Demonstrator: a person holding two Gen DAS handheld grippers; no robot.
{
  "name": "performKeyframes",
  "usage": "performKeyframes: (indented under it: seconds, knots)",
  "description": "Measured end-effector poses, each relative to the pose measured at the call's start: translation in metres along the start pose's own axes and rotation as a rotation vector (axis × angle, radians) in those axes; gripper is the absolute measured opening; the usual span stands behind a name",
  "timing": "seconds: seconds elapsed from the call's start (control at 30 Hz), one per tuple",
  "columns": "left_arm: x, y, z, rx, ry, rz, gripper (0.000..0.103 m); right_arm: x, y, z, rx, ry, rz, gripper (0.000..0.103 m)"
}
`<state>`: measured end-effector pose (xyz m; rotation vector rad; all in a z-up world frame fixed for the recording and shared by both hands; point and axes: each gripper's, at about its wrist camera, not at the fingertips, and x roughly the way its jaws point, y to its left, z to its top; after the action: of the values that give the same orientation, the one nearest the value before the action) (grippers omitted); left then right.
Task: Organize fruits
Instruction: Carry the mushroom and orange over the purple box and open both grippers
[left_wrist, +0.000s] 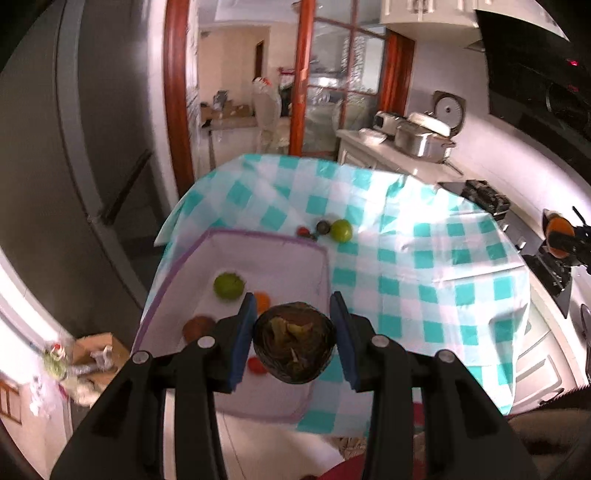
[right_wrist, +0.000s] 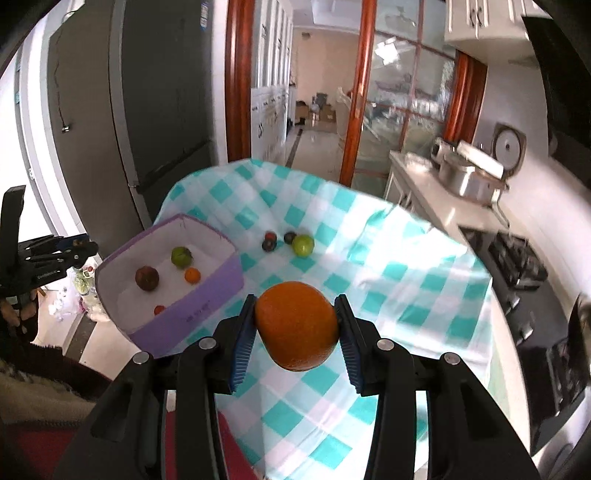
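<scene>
Here the left gripper clamps a dark fruit above the purple box, while the right gripper grips an orange over the desk.

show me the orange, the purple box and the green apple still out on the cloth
orange (right_wrist: 297, 325), right wrist view, middle of its front face, between the pads
purple box (right_wrist: 195, 308), right wrist view, its near outer wall
green apple (right_wrist: 303, 244), right wrist view, middle of its top, on the cloth
</scene>
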<state>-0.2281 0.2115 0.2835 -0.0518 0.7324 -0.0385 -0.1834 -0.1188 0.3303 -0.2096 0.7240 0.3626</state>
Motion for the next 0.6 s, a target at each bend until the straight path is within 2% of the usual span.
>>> performKeyframes:
  seconds: [0.17, 0.33, 0.5, 0.6]
  knots:
    - [0.024, 0.016, -0.015, -0.037, 0.071, 0.024, 0.041, 0.028, 0.005, -0.001, -0.007, 0.065, 0.019, 0.042]
    - [0.045, 0.021, -0.019, -0.052, 0.111, 0.052, 0.041, 0.071, 0.023, 0.024, -0.084, 0.119, 0.079, 0.042]
    - [0.081, 0.036, -0.025, -0.141, 0.184, 0.079, 0.041, 0.139, 0.068, 0.061, -0.236, 0.18, 0.193, 0.042]
    - [0.105, 0.043, -0.028, -0.181, 0.229, 0.101, 0.041, 0.183, 0.105, 0.081, -0.334, 0.203, 0.295, 0.042]
